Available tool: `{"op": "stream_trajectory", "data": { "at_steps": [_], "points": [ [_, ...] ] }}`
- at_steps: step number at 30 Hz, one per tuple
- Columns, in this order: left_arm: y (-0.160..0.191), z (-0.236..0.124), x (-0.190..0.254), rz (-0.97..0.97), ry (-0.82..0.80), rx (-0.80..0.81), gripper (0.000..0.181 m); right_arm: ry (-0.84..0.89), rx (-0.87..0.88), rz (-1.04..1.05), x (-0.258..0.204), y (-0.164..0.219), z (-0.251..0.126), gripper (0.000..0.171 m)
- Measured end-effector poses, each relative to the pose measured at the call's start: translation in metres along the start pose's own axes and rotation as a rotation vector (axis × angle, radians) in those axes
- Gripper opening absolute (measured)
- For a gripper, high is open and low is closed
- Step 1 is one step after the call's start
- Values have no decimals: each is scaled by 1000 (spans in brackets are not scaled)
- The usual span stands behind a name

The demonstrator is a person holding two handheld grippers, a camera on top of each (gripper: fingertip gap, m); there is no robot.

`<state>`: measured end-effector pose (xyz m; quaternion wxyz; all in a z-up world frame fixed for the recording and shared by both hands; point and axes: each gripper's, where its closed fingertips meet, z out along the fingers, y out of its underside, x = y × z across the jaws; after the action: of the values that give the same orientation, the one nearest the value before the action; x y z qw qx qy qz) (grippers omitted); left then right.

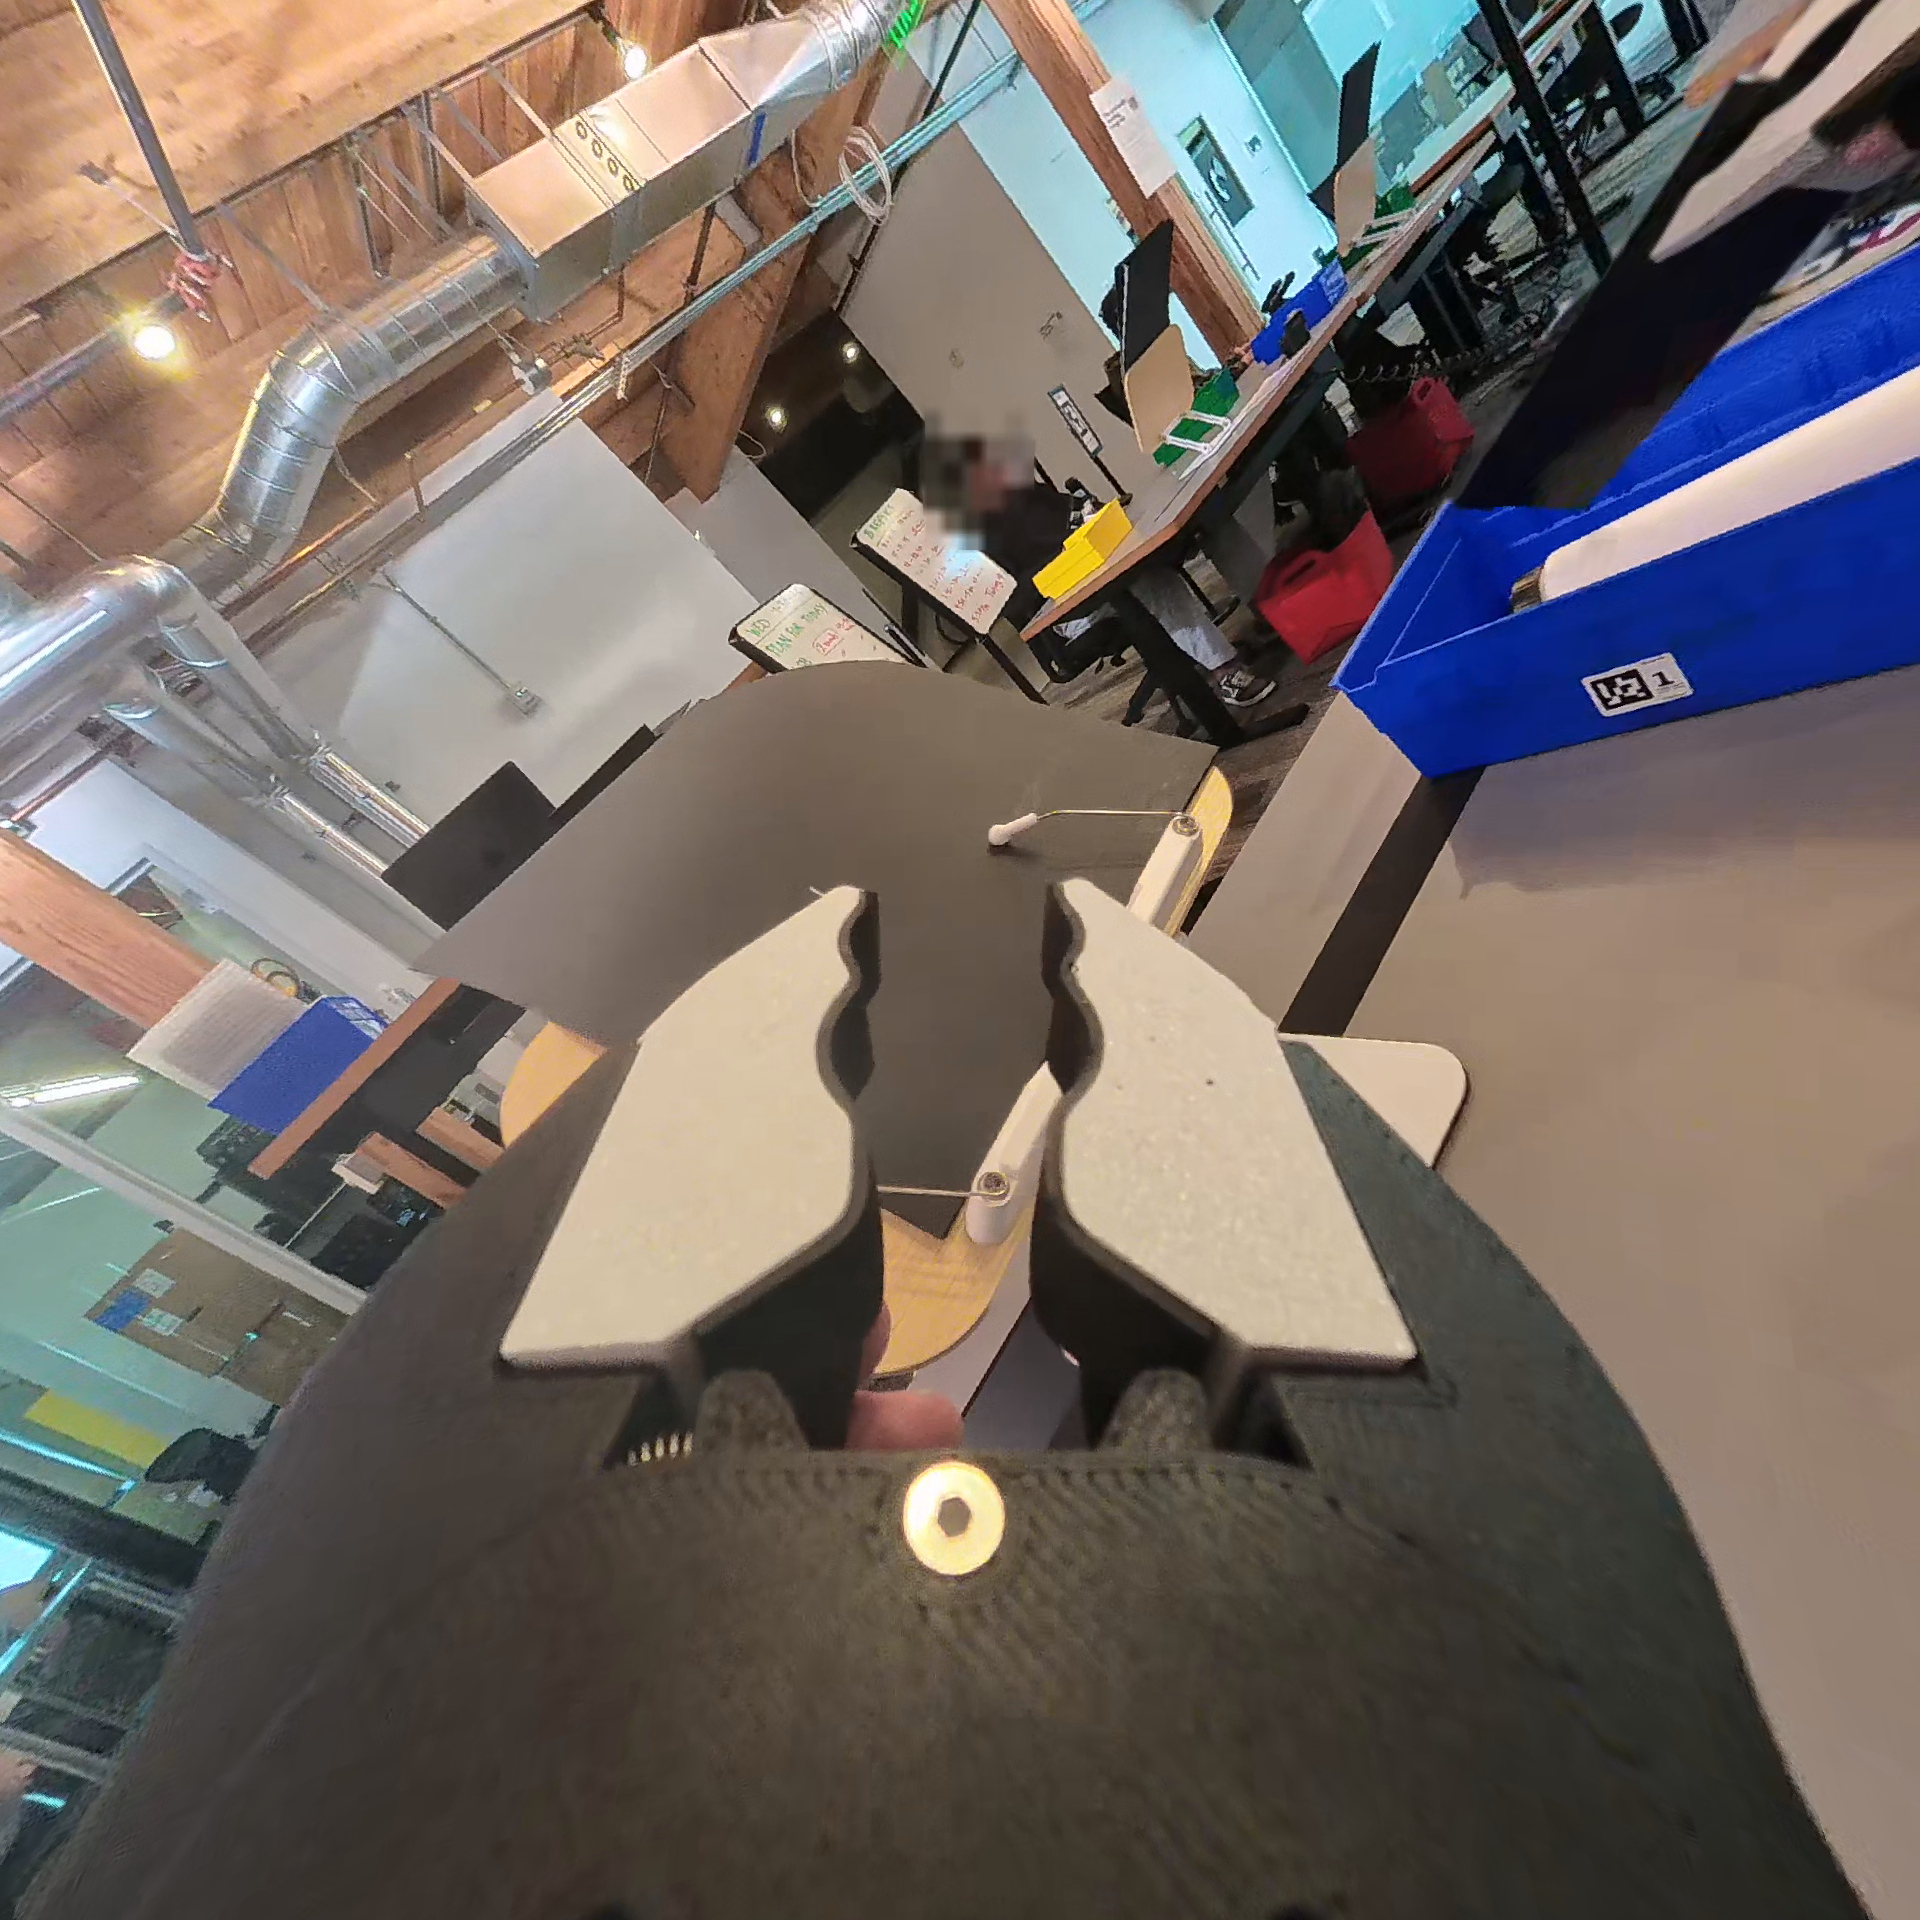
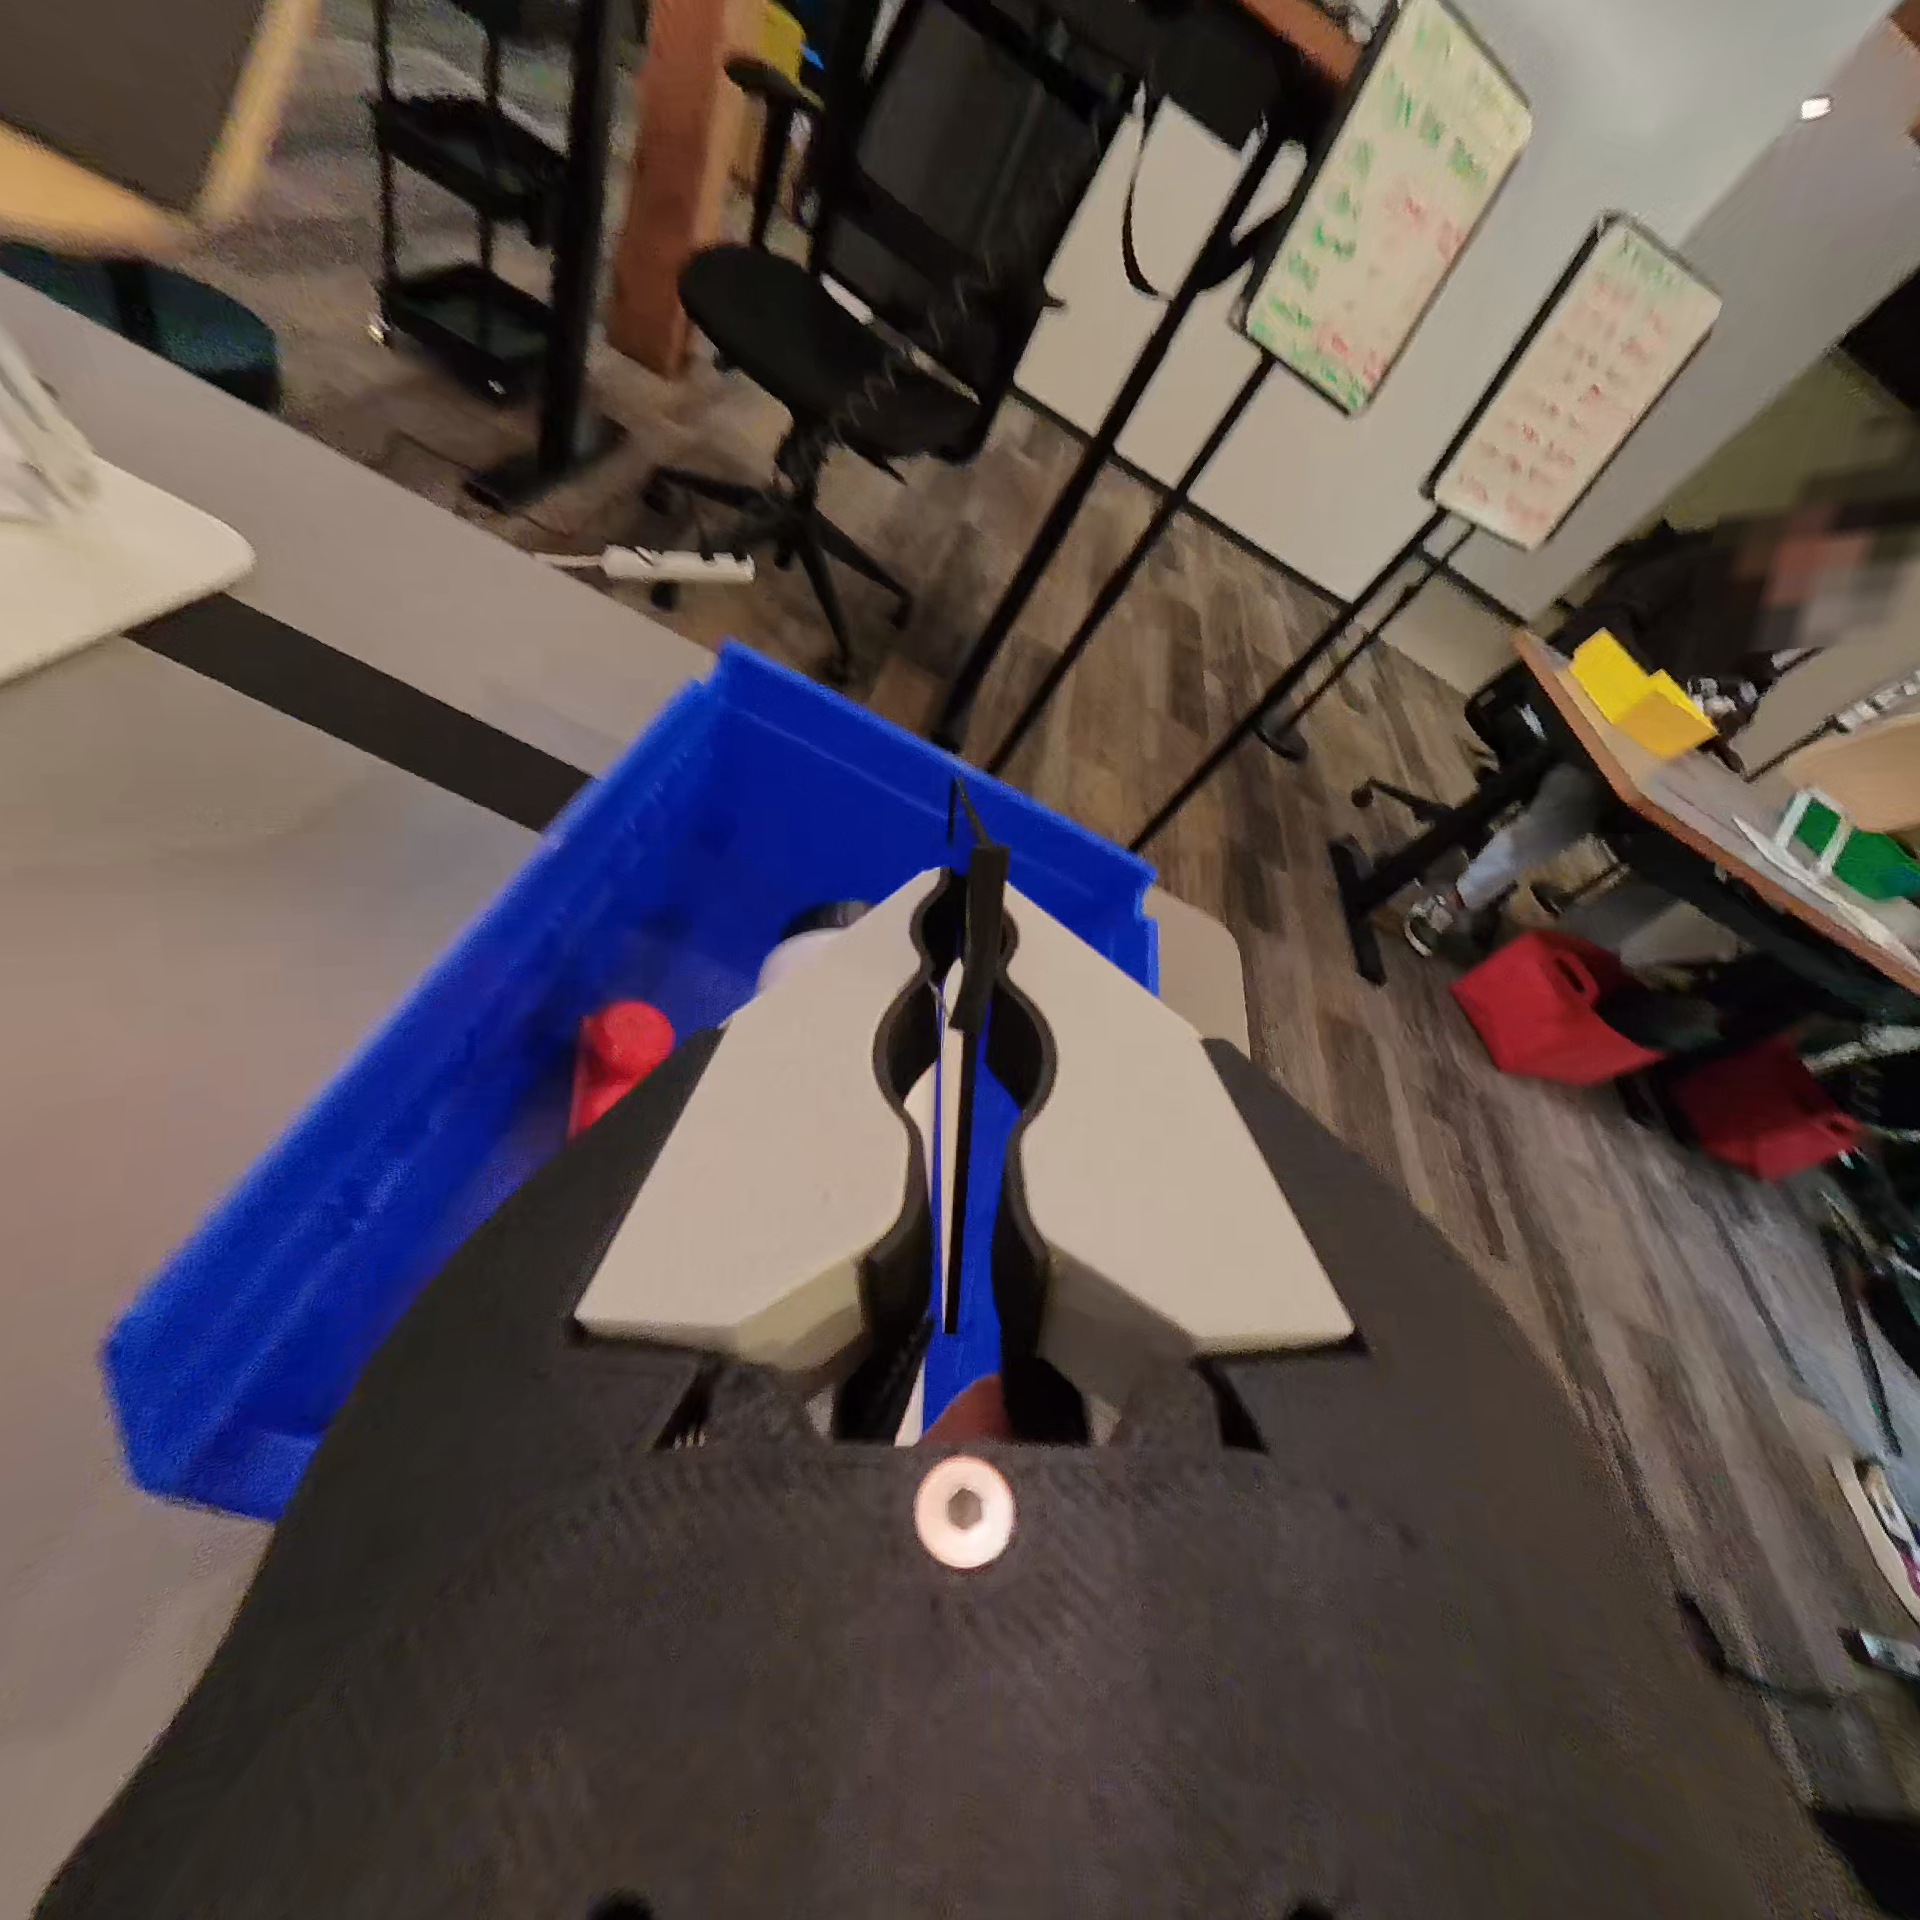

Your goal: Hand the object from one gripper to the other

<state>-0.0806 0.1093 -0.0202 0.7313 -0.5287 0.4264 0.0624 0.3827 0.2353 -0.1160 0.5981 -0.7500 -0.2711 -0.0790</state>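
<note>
A bin [image 2: 436, 1122] is sitting on the table [image 2: 208, 935], holding a capped bottle [image 2: 618, 1049]; whiteboards [image 2: 1382, 208] are standing beyond, chair [image 2: 831, 353] to their left

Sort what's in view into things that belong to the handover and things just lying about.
Belongs to the job:
- right gripper, fingers shut on a thin black strip
- left gripper, fingers apart, empty

Just lying about:
- blue bin
- red object in the bin
- white cylinder in the bin
- black sheet clipped on a wooden board
</note>
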Motion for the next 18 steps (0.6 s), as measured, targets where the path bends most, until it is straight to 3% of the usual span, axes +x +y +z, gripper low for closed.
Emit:
{"op": "stream_trajectory", "data": {
  "at_steps": [10, 18],
  "points": [
    [14, 8, 10, 29, 32, -45, 29, -15, -221, 78, 0, 82, 36, 0],
    [21, 5, 5, 28, 31, -68, 29, -65, -515, 27, -8, 136, 32, 0]
  ]
}}
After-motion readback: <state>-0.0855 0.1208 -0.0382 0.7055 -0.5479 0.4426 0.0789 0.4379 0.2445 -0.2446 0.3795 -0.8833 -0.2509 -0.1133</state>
